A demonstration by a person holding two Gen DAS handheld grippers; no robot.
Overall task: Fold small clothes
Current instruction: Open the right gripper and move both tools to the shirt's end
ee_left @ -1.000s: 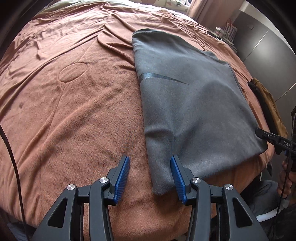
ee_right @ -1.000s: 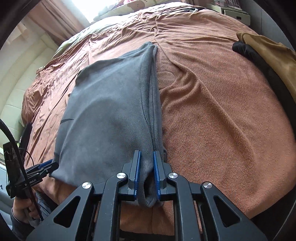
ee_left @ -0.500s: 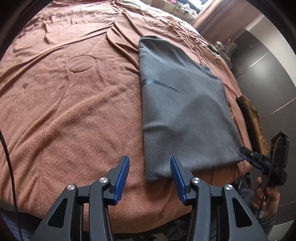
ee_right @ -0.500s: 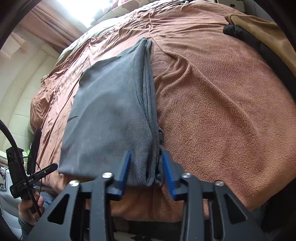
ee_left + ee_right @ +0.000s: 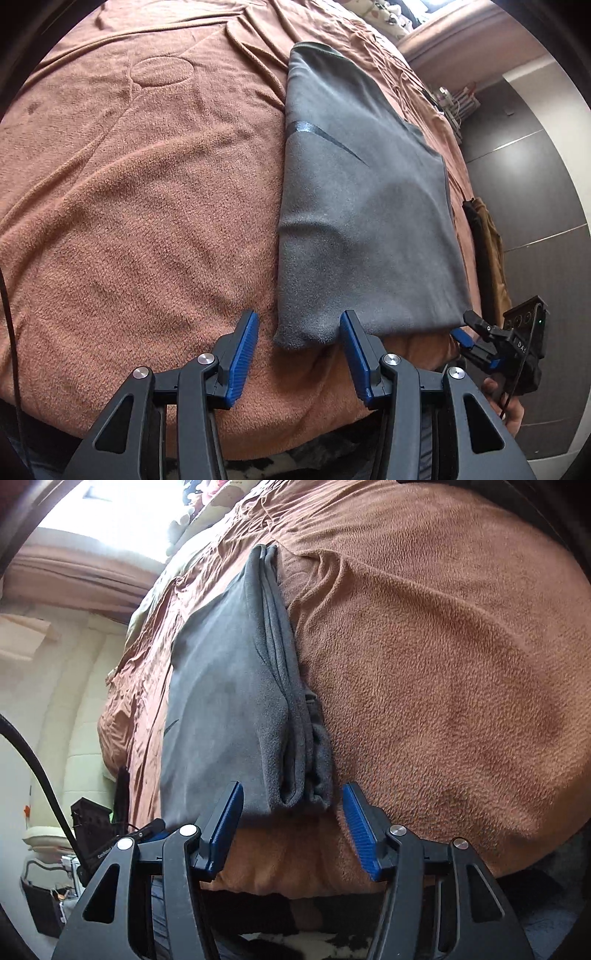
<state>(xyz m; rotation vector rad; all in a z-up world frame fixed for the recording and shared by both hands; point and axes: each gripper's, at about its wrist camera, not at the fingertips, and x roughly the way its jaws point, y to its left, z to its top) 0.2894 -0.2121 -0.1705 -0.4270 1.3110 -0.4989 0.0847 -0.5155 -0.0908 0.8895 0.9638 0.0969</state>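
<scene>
Brown fleece blanket (image 5: 140,206) covers the bed ahead of you. Your left gripper (image 5: 297,349) is spread wide, the folded grey garment (image 5: 362,221) with its near corner between the fingers. Your right gripper (image 5: 291,830) is also spread, the garment's layered edge just ahead of it.

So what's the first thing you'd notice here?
A folded grey garment lies flat on a big rust-brown fleece blanket, near its front edge. Both the left gripper and the right gripper are open, blue fingers either side of its near corners. A tan and black garment sits at the blanket's far right.
</scene>
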